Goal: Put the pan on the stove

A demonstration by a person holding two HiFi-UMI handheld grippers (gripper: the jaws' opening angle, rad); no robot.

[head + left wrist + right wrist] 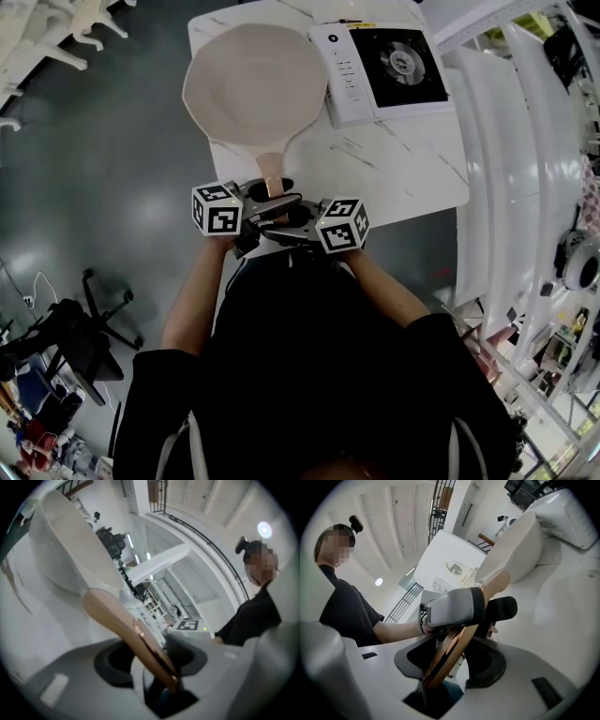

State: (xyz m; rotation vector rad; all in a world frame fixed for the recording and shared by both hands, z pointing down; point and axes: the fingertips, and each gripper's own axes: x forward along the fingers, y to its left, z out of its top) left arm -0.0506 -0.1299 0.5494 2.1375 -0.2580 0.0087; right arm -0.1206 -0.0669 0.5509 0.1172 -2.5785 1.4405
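Black shirt [309, 375] and two forearms fill the bottom of the head view. Both reach to the near edge of the marble tabletop [394, 159], where the left tool [265, 202] and right tool [287, 221] meet on the wooden handle [272, 173]. The pan [255, 84] sits on the tabletop, hard by the stove [380, 70], on its left.

Left gripper view: left tool [154, 667] pinched on the handle [117, 620].

Right gripper view: right tool [445, 667] stands partly open, the handle [457, 641] between its jaws, with a gap showing.
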